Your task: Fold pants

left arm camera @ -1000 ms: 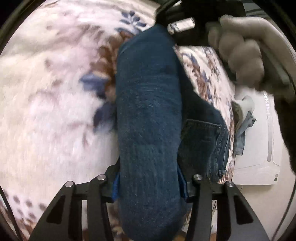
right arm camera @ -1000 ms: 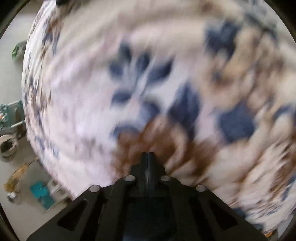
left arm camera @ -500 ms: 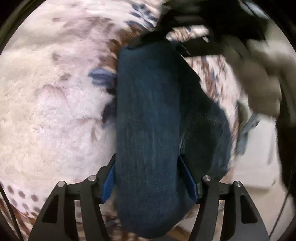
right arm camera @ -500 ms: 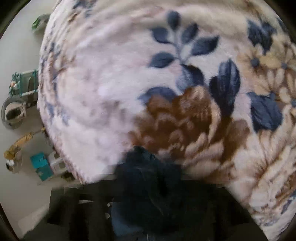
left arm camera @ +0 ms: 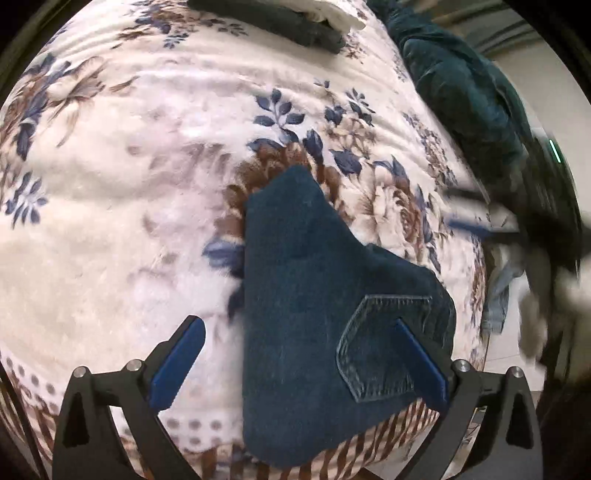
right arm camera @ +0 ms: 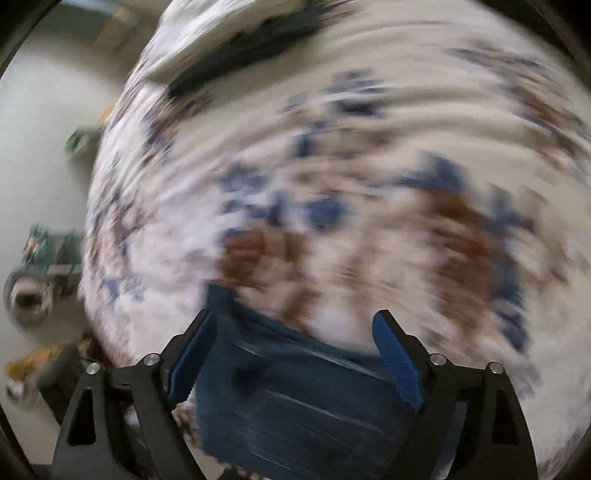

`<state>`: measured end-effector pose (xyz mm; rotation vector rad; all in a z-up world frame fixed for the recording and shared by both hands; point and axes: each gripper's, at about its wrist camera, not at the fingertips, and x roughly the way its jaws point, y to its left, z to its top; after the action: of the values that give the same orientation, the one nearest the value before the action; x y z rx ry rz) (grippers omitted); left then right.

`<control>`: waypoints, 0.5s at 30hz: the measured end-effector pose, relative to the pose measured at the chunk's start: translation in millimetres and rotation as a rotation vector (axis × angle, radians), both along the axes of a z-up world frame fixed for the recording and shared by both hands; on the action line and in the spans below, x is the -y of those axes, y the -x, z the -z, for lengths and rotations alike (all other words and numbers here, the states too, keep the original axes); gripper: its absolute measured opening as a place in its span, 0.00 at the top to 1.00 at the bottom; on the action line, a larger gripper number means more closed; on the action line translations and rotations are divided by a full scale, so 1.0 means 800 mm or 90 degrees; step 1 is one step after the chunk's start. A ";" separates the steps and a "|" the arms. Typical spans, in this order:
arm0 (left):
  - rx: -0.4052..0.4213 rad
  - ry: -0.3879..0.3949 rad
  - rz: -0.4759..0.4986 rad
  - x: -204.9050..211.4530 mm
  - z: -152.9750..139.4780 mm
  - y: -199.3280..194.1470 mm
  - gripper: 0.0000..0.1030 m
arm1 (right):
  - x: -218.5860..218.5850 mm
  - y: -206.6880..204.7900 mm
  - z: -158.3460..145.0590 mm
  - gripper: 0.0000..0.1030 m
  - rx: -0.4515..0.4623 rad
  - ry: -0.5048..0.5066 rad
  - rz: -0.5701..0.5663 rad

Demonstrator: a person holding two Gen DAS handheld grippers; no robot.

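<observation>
The folded dark blue denim pants [left arm camera: 317, 317] lie flat on a plush cream blanket printed with blue and brown flowers [left arm camera: 122, 206], near its striped and dotted edge. In the left wrist view a stitched back pocket [left arm camera: 384, 350] faces up on the right part of the pants, and a narrower folded portion runs up toward a brown flower.

The left gripper [left arm camera: 301, 363] hangs over the pants with its jaws opening and spread wide. Its left blue pad stands over the bare blanket beside the pants, its right pad over the pocket, and neither pad presses the denim, so it holds nothing.

The right gripper [right arm camera: 295, 360] shows in its own, heavily blurred view. Its jaws are opening too and stand well apart. The pants [right arm camera: 295, 402] show between and below the blue pads, but the pads do not pinch the cloth. In the left wrist view this gripper appears only as a dark smear at the right edge.

A dark teal garment [left arm camera: 469, 99] lies bunched at the far right of the blanket, and a flat dark folded cloth [left arm camera: 273, 18] rests on something white at the top. A pale blue denim piece [left arm camera: 502, 291] hangs off the blanket's right edge.
</observation>
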<state>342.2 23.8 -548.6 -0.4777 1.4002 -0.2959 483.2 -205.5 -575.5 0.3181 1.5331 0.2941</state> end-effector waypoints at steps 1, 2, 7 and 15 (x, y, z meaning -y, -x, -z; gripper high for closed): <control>-0.013 0.011 0.001 0.007 0.008 -0.007 0.00 | 0.023 0.016 0.002 0.14 -0.008 0.018 0.019; -0.022 0.025 -0.002 0.013 0.016 -0.014 0.00 | 0.047 0.035 0.007 0.14 -0.025 0.039 0.034; -0.046 -0.027 0.025 0.047 0.048 -0.046 0.00 | 0.113 0.121 0.073 0.14 -0.113 0.091 0.081; -0.098 -0.014 0.020 0.022 0.092 -0.056 0.00 | 0.155 0.168 0.135 0.10 -0.131 0.100 0.126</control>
<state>387.3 6.3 -622.0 -0.4683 1.5603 -0.2725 348.6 -329.7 -683.4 0.3824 1.7006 -0.0161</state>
